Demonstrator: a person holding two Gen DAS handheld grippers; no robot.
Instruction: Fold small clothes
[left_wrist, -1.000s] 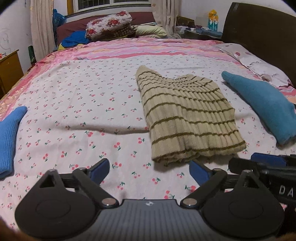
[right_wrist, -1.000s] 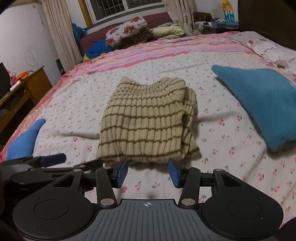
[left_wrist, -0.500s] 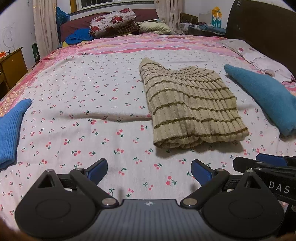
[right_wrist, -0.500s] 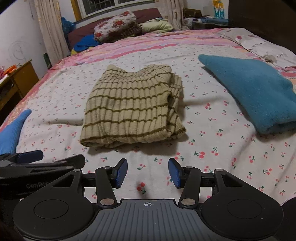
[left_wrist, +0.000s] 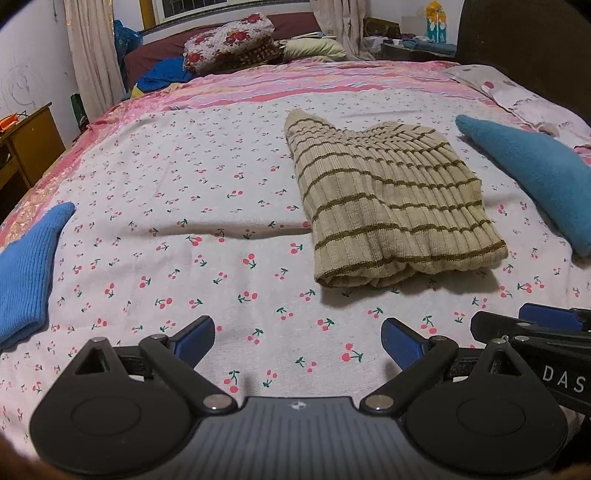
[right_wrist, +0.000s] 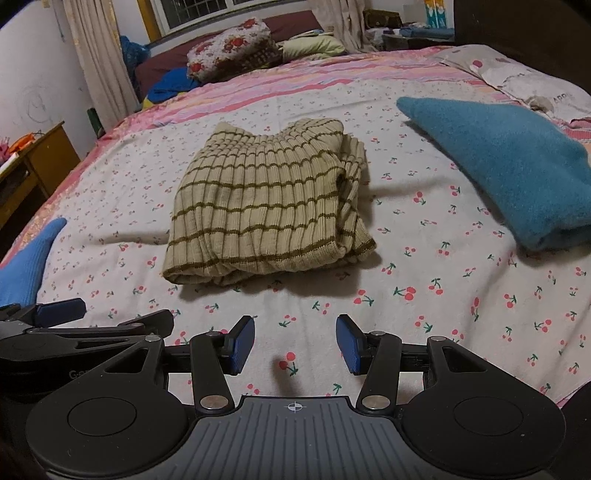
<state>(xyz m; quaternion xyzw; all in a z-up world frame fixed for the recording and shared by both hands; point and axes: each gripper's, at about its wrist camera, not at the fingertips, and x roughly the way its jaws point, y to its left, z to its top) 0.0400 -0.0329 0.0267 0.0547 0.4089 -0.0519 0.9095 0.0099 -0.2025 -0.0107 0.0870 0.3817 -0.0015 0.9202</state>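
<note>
A beige knit garment with olive stripes (left_wrist: 391, 206) lies folded in a bundle on the cherry-print bedsheet (left_wrist: 184, 236). It also shows in the right wrist view (right_wrist: 266, 210). My left gripper (left_wrist: 297, 341) is open and empty, held above the sheet in front of and left of the bundle. My right gripper (right_wrist: 294, 345) is open and empty, in front of the bundle's near edge. Neither touches the garment. The right gripper's side shows in the left wrist view (left_wrist: 535, 328).
A folded teal garment (right_wrist: 506, 166) lies to the right of the bundle. A folded blue garment (left_wrist: 26, 269) lies at the left edge of the bed. Pillows and bedding (left_wrist: 229, 44) are piled at the far end. A wooden cabinet (left_wrist: 26, 144) stands left.
Both grippers have drawn back from the striped bundle toward the near edge of the bed. The bundle lies where it was. Both stay open.
</note>
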